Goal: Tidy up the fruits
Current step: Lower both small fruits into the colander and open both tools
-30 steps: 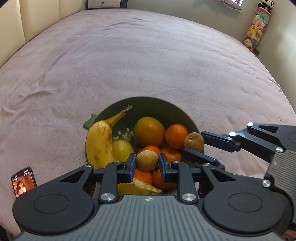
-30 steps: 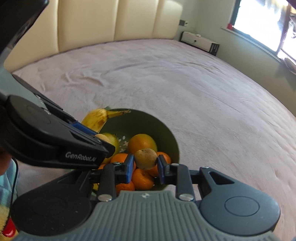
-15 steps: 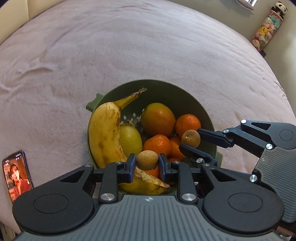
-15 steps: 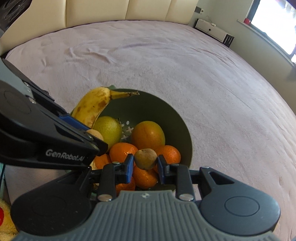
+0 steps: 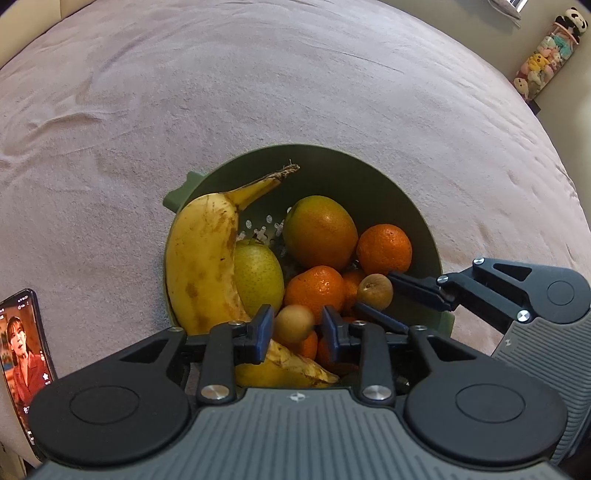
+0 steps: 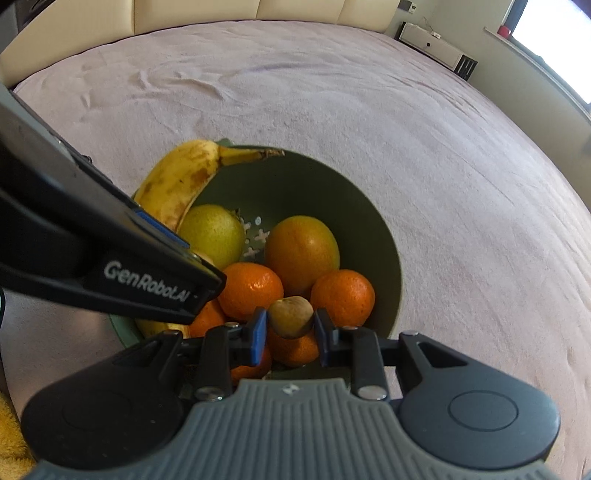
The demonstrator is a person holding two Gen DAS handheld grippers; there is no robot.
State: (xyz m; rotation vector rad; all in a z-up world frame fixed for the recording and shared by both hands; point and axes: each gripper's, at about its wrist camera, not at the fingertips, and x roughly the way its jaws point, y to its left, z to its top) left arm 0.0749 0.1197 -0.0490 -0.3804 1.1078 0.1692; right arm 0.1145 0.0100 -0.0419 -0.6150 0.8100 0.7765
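Observation:
A green colander bowl [image 5: 373,173] sits on the pink bedspread and holds a banana [image 5: 201,258], a yellow-green pear [image 5: 258,273], a large orange [image 5: 319,230] and several tangerines [image 5: 384,249]. My left gripper [image 5: 295,328] is open around a small brown fruit [image 5: 293,324] just above the bowl's near side; gaps show at both pads. My right gripper [image 6: 288,325] is shut on another small brown fruit [image 6: 291,316] over the tangerines; it also shows in the left wrist view [image 5: 375,291]. The bowl shows in the right wrist view [image 6: 373,206].
A phone [image 5: 24,343] with a lit screen lies on the bed at the left. The pink bedspread [image 5: 258,74] stretches all around the bowl. A stack of plush toys [image 5: 543,55] stands by the far right wall. A headboard [image 6: 184,11] lies beyond.
Both grippers have come closer to the bowl and lower over it. My left gripper's jaws have opened away from its small brown fruit. The right grip has not changed.

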